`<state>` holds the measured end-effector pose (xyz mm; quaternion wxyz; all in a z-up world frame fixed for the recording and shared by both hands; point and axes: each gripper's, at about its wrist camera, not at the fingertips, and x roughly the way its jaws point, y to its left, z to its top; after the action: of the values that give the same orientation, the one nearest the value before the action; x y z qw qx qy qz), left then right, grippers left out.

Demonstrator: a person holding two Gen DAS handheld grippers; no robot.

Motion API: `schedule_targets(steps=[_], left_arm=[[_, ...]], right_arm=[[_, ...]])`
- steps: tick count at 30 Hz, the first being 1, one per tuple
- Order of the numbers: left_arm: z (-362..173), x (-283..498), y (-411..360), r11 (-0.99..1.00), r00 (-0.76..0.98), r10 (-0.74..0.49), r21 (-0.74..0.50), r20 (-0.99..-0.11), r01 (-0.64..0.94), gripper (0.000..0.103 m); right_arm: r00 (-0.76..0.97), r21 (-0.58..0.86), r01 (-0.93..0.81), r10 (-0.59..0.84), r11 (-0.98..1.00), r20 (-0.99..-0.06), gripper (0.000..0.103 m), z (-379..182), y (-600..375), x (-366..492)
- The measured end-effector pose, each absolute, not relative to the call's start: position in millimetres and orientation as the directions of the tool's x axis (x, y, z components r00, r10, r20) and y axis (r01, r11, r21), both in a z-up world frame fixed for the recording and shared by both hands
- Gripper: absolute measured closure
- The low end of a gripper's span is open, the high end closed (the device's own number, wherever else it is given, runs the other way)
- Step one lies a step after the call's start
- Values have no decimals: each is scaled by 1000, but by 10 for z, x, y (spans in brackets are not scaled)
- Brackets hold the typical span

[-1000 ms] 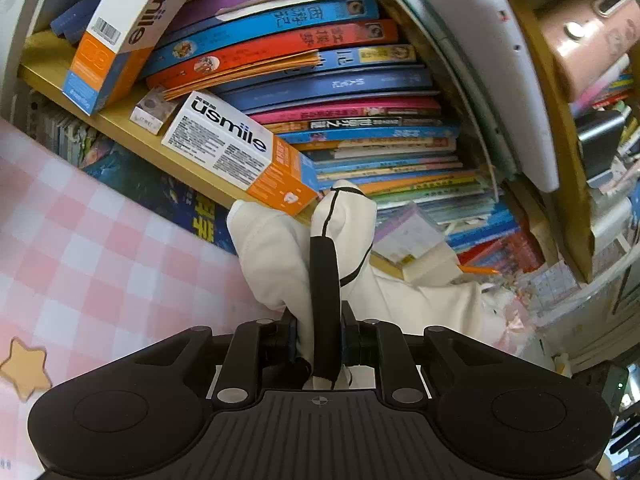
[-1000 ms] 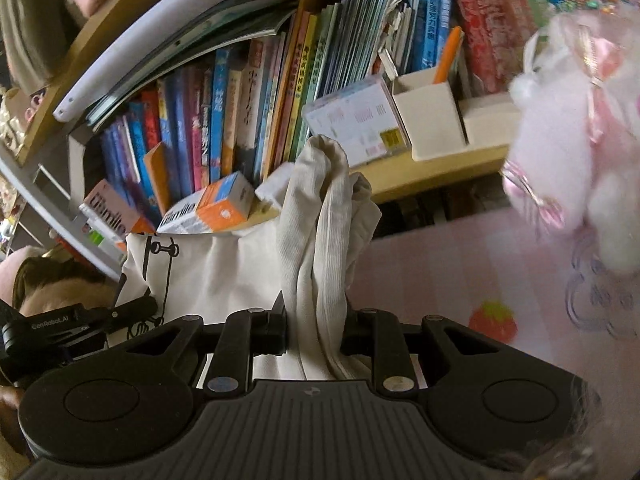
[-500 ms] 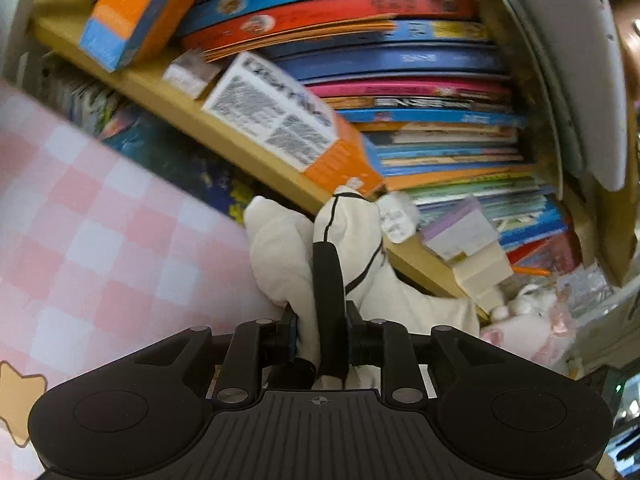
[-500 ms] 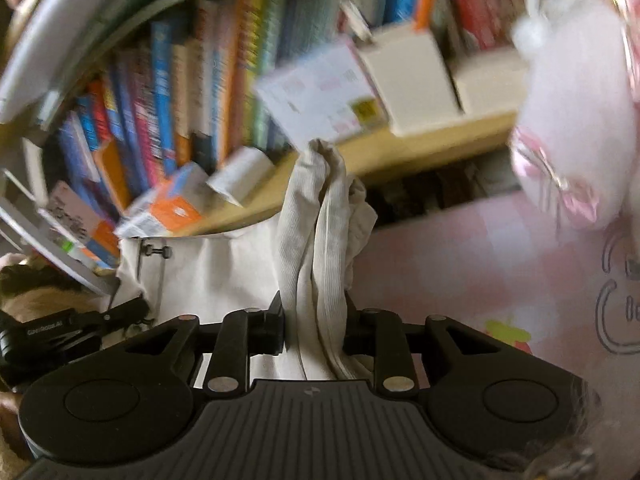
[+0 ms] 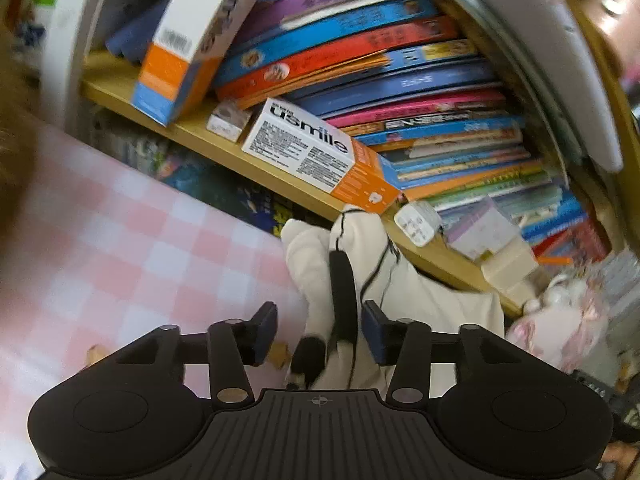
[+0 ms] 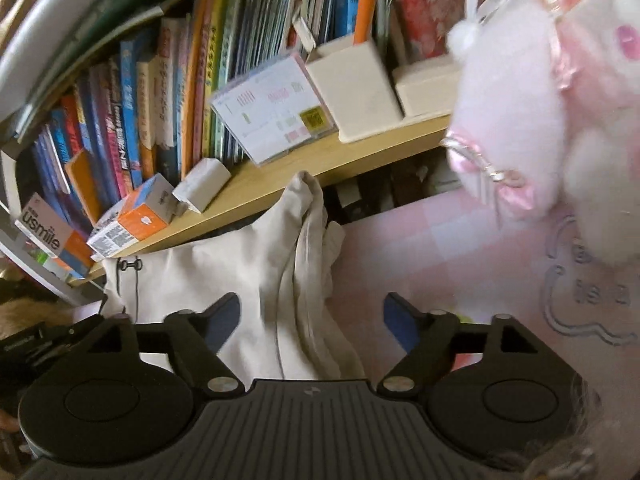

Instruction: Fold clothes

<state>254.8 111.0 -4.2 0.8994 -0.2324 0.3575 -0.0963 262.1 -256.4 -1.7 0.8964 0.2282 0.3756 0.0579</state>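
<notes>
Garment (image 6: pixel 224 280), cream, bunched below the bookshelf (image 6: pixel 280 184), freed as left gripper (image 5: pixel 320 332) and right gripper (image 6: pixel 312 320) jaws have just been opening; folding looks unfinished.

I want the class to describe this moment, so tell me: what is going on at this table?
A person with a gripper in each hand is folding a cream garment on a pink checked tablecloth in front of a bookshelf. Both the left gripper and the right gripper have just been opening. The bunched cloth lies between the spread jaws, and the pads no longer press on it.
</notes>
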Motion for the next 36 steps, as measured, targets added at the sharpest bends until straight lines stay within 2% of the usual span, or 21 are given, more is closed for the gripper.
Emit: schedule_targets(steps=[2, 9, 13, 15, 19, 25, 36], left_arm=[[16, 2360, 1042, 897, 735, -311, -441, -602, 18, 37], [127, 1646, 803, 954, 745, -224, -299, -629, 34, 27], [175, 1263, 727, 972, 764, -155, -233, -626, 6, 17], [195, 1085, 698, 977, 776, -133, -211, -617, -1, 16], [208, 780, 575, 988, 780, -95, -156, -619, -4, 8], [199, 398, 370, 997, 793, -40, -79, -608, -11, 4], [189, 82, 195, 999, 802, -18, -35, -597, -3, 3]], right_arm=[[724, 425, 65, 250, 903, -643, 18, 35, -2543, 2459], [756, 303, 30, 177, 952, -630, 10, 193, -2308, 1824], [771, 249, -1, 160, 969, -617, 6, 255, -2142, 1483], [777, 223, -18, 154, 975, -610, 3, 274, -2067, 1307], [786, 170, -61, 152, 984, -599, 0, 279, -1933, 929], [780, 155, -66, 148, 986, -609, 0, 244, -1893, 520], [780, 69, -36, 71, 997, -621, 0, 200, -1882, 144]])
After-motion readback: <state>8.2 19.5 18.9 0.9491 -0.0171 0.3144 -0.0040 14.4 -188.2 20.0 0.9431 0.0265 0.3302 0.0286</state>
